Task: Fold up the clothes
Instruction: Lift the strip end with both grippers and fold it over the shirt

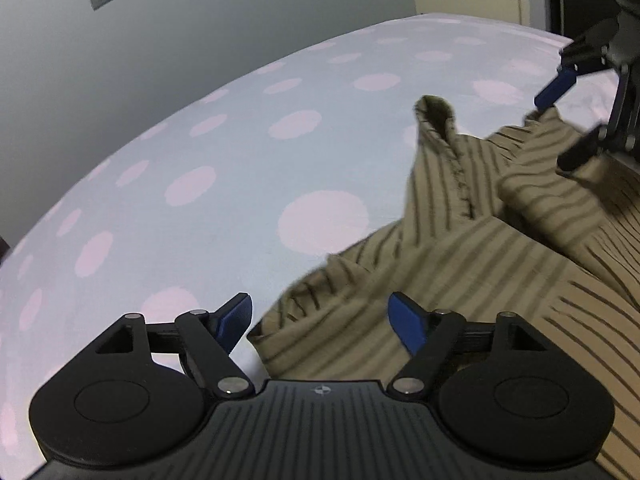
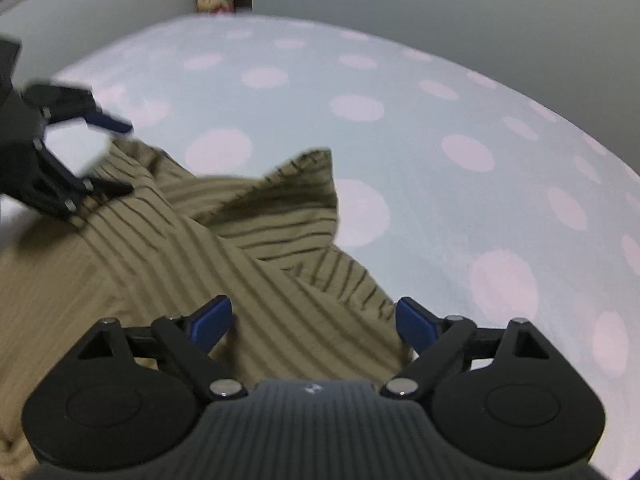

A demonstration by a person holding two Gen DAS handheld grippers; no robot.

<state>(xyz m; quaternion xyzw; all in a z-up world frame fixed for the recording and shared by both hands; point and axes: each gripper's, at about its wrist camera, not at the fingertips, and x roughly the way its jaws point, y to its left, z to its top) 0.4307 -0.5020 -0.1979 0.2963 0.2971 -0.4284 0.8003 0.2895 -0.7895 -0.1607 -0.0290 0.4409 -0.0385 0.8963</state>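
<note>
A: Left wrist view, left to right: spotted sheet (image 1: 200, 160), then left gripper (image 1: 320, 320), jaws wide, holding nothing, over the shirt (image 1: 460, 260) edge. Far right, right gripper (image 1: 560, 128), also spread wide.

B: Shirt location?

A: On the sheet, bunched. One striped flap stands up; layers overlap at angles.

B: Right wrist view?

A: Left gripper (image 2: 108, 156) at far left, blurred. Shirt (image 2: 240, 220) centre-left. Right gripper (image 2: 314, 320) above it, jaws wide, empty.

B: Progress?

A: Judgement: no flat, squared fold shows. Smoothing and folding appear outstanding.

B: Limits?

A: Shirt is cut off at frame edges. Collar and sleeves cannot be told apart.
</note>
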